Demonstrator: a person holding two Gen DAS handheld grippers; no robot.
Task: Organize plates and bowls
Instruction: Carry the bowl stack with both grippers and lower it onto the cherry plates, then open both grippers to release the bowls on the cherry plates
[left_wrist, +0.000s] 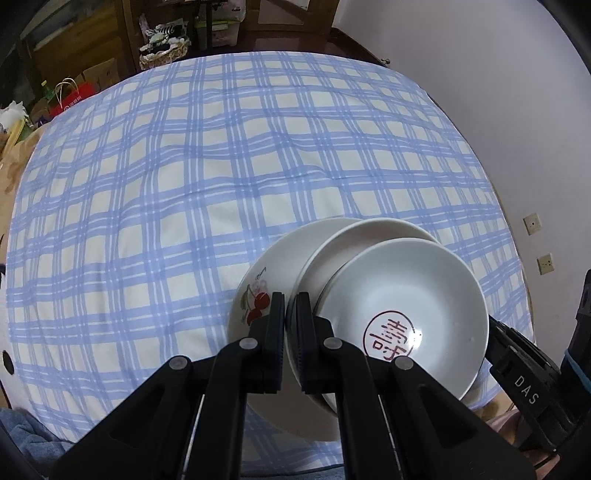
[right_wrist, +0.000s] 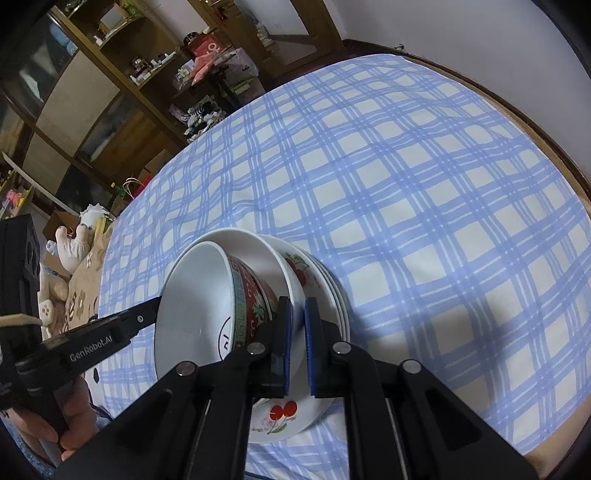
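I have both grippers at one stack near the front edge of the checked cloth (left_wrist: 229, 155) on the table, and I read the hold as a two-sided carry or steadying: one rim pinched on each side so the nested pieces don't slide. At the bottom lies the cherry plate (left_wrist: 255, 295), flat on the cloth; on it sits a plain white bowl (left_wrist: 332, 251), and tilted inside that is the patterned bowl (left_wrist: 406, 295) with a red seal printed in its well and a red and green band on its outside. The left gripper (left_wrist: 290, 310) has its jaws drawn nearly together at the left rim of the bowls; something thin seems to be pinched there, most likely the white bowl's edge, but the fingers cover the contact and I cannot say which rim it is. The right gripper (right_wrist: 298, 317) comes in from the opposite side, jaws narrow, with the white bowl's rim running down between the two blue pads (right_wrist: 310, 354), so I take it as clamped on that bowl. The patterned bowl leans toward the left gripper, its rim just beside those jaws. My guess is that the tilt is the thing to mind: the top bowl is not seated level and could rock if either side lifts first
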